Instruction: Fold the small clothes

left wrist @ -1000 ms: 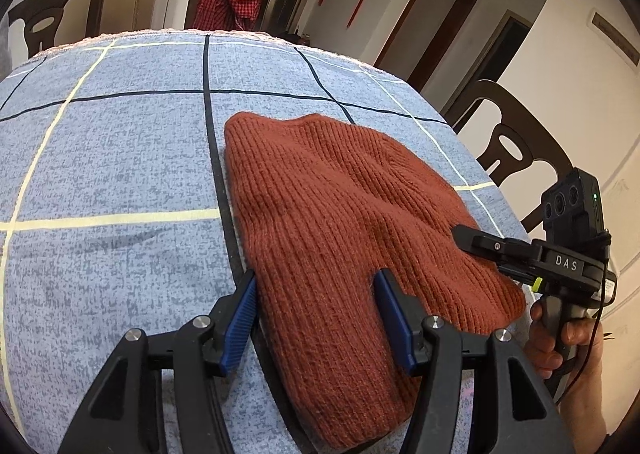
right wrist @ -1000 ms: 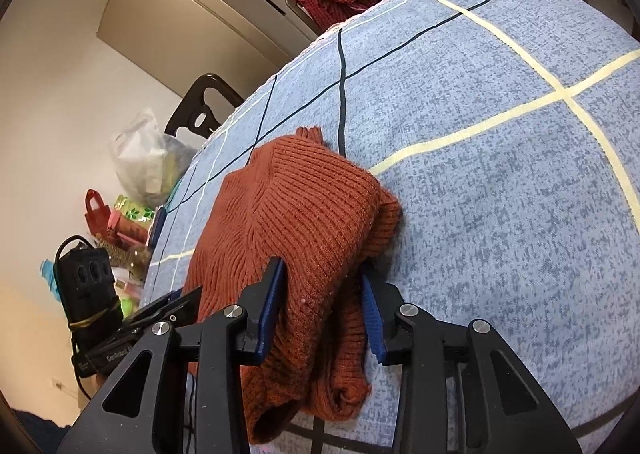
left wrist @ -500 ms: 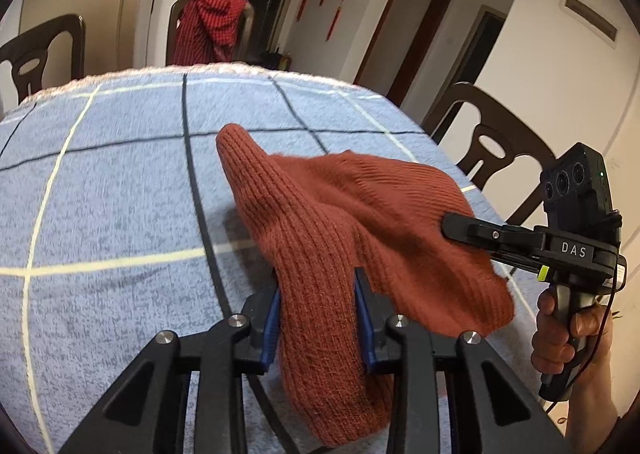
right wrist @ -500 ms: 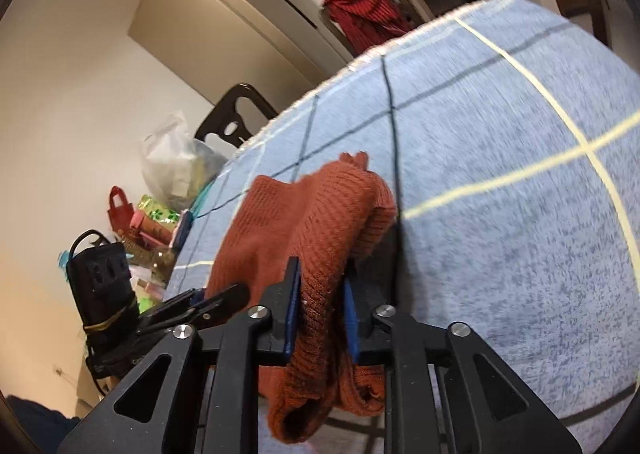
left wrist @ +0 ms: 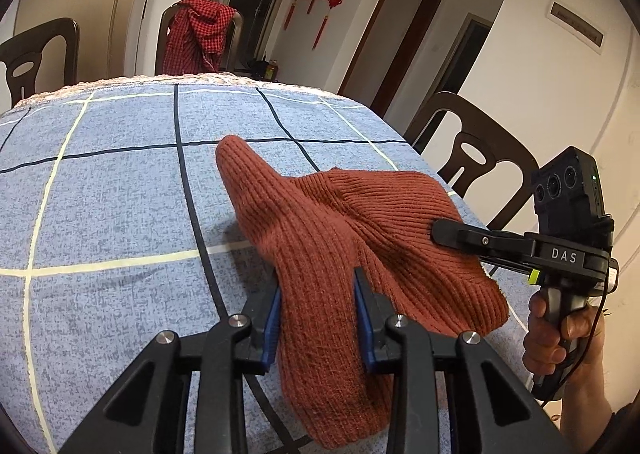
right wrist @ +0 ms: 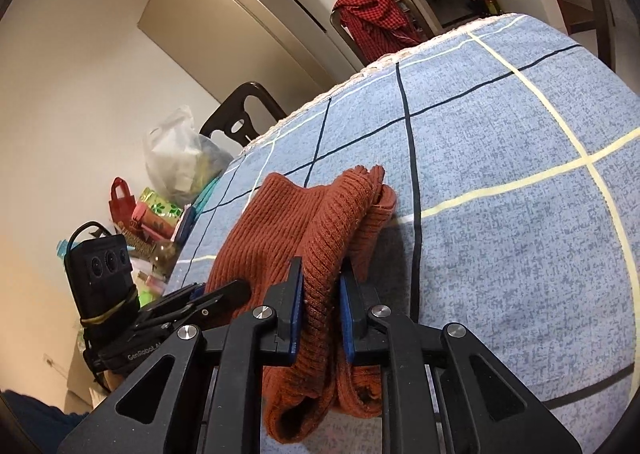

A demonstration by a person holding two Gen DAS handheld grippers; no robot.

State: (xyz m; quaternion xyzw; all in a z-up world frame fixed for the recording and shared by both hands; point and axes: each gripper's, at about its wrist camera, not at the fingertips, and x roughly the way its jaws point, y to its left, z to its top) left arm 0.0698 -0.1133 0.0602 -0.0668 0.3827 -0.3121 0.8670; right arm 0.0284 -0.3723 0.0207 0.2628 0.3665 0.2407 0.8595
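Currently a rust-red knit hat (left wrist: 340, 238) is pinched by both grippers above the near part of the blue checked tablecloth (left wrist: 100, 182). Left gripper (left wrist: 316, 306): jaws narrow, blue pads (left wrist: 272, 318) pressed on a bunched fold of the hat's near edge; its closing was completed just now, with the knit between the pads. Right gripper (right wrist: 320, 302): jaws narrower, likewise clamped on a gathered fold of the same hat (right wrist: 304, 222), closing finished on the fabric. The right gripper (left wrist: 444, 232) is seen from the left wrist view with its tip buried in the hat's right side, its handle held by a hand (left wrist: 560, 334). The hat is lifted at the gripped edges, tented into a ridge between the two grips; its far tip appears to lie on the cloth. The lower hem hangs below both jaws. A red checked garment (left wrist: 196, 34) is draped over a chair (left wrist: 200, 14) beyond the table's far edge.
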